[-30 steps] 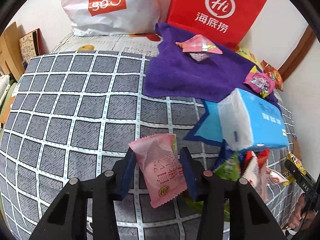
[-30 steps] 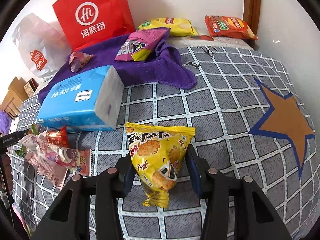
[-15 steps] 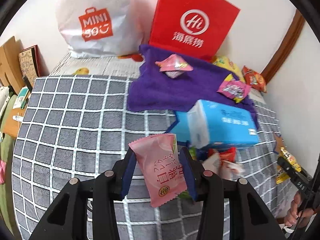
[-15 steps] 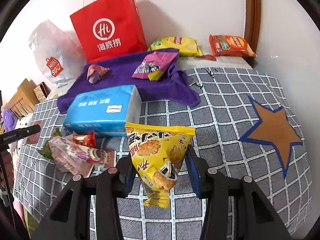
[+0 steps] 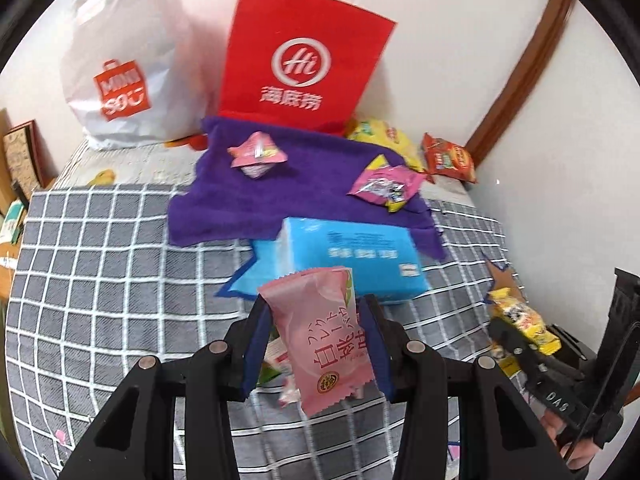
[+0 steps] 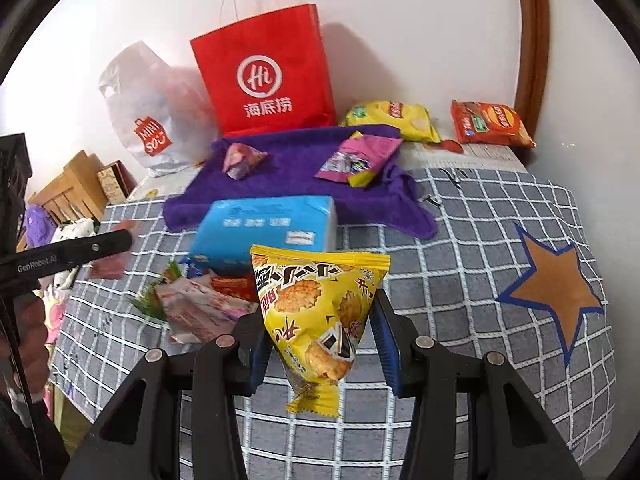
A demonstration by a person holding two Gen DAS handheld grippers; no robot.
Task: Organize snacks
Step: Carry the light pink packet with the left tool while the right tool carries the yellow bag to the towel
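The left gripper [image 5: 314, 342] clamps a pink snack packet [image 5: 320, 336] aloft; the right gripper [image 6: 320, 344] pinches a yellow cracker bag [image 6: 316, 312]. Both should probably land flat on the purple towel [image 6: 296, 184], beside its 2 packets.

A grey checked bedspread [image 6: 460, 216] fills the frame, bearing a purple towel [image 6: 296, 196] at upper centre and a blue tissue pack [image 6: 264, 224] mid-frame.

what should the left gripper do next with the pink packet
Probably carry the pink packet forward over the tissue box to the purple towel. The left gripper already clamps it off the bed, and two snacks lie on that towel.
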